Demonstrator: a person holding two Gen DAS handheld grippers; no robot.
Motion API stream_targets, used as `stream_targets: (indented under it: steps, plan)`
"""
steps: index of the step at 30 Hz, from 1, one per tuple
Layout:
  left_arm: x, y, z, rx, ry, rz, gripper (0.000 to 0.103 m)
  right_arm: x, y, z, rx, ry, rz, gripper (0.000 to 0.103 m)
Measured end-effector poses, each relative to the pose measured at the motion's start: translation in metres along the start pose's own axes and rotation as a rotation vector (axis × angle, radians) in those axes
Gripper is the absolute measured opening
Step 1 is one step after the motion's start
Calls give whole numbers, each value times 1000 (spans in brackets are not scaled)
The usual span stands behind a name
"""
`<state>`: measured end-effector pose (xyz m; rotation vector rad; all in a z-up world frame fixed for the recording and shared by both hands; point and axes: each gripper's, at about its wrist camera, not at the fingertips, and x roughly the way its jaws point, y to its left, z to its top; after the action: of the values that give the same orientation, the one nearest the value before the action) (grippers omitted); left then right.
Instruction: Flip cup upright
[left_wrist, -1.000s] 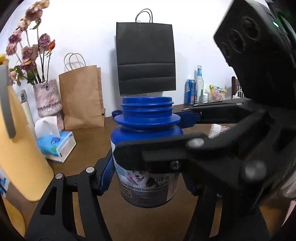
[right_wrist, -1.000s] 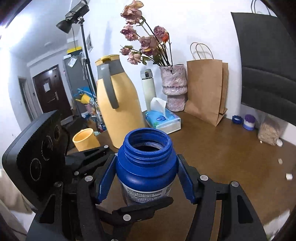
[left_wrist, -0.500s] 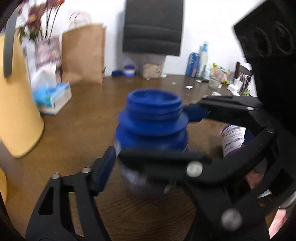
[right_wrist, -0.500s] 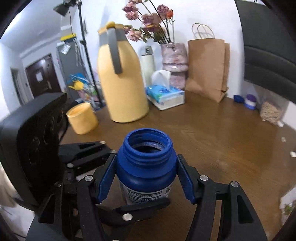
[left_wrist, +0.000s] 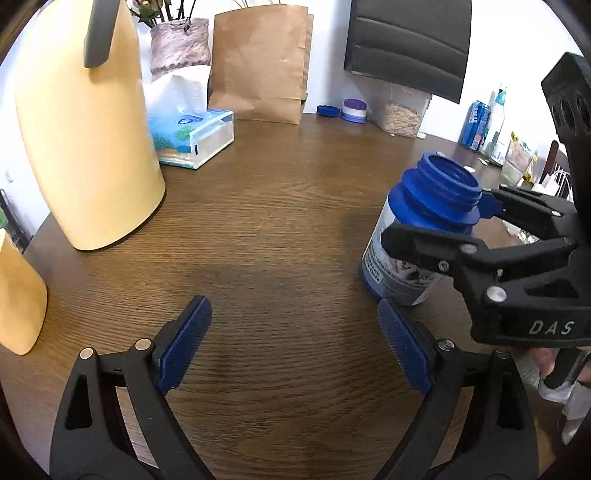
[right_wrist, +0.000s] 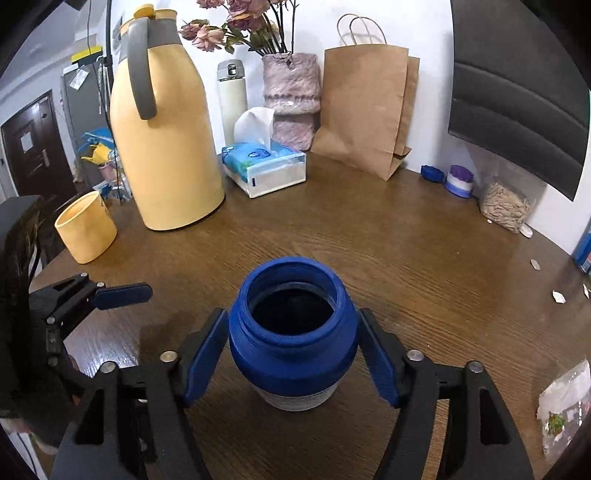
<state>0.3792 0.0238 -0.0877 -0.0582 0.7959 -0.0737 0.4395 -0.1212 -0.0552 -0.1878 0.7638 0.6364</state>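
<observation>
A blue wide-mouthed jar (right_wrist: 293, 334) with a white label stands upright on the brown wooden table (right_wrist: 406, 251), mouth open upward. My right gripper (right_wrist: 291, 360) is open, its blue pads on either side of the jar with a small gap at each side. In the left wrist view the jar (left_wrist: 424, 236) stands at the right with the right gripper (left_wrist: 439, 229) around it. My left gripper (left_wrist: 295, 347) is open and empty over bare table, left of the jar.
A tall yellow thermos jug (right_wrist: 162, 140) and a yellow cup (right_wrist: 86, 229) stand at the left. A tissue box (right_wrist: 266, 166), vase, brown paper bag (right_wrist: 364, 107), black bag and small jars line the back wall. A seed packet (right_wrist: 506, 201) lies at the right.
The jar has been lowered onto the table. My left gripper let go of it, opened and drew away to the left. My right gripper's pads have spread off the jar.
</observation>
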Motion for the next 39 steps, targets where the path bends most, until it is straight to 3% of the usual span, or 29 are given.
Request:
stream_targets:
  steps: [6, 11, 16, 20, 21, 23, 25, 32, 36, 39]
  plan:
    - [-21, -2, 7, -10, -47, 8, 97, -35, 6, 7, 14, -47, 7, 79]
    - [-65, 5, 5, -43, -88, 14, 103, -100, -12, -10, 107, -85, -21, 80]
    - [-108, 7, -7, -40, -134, 57, 103, -162, -56, -60, 180, -83, -238, 82]
    - [-129, -11, -16, -16, -157, 47, 103, -195, -76, -97, 293, -84, -274, 84]
    - [-133, -15, -17, -6, -165, 45, 103, -201, -74, -103, 292, -89, -284, 86]
    - [-144, -27, -22, 24, -183, 34, 103, -211, -67, -109, 276, -99, -296, 100]
    - [-155, -36, -25, 43, -199, 34, 103, -217, -60, -112, 262, -110, -295, 103]
    - [-192, -48, -47, 44, -241, 73, 103, -235, -25, -124, 234, -143, -274, 103]
    - [-230, -51, -72, 52, -298, 124, 103, -262, 10, -142, 199, -186, -241, 103]
    - [-261, -50, -99, 41, -329, 122, 103, -285, 40, -159, 178, -210, -212, 103]
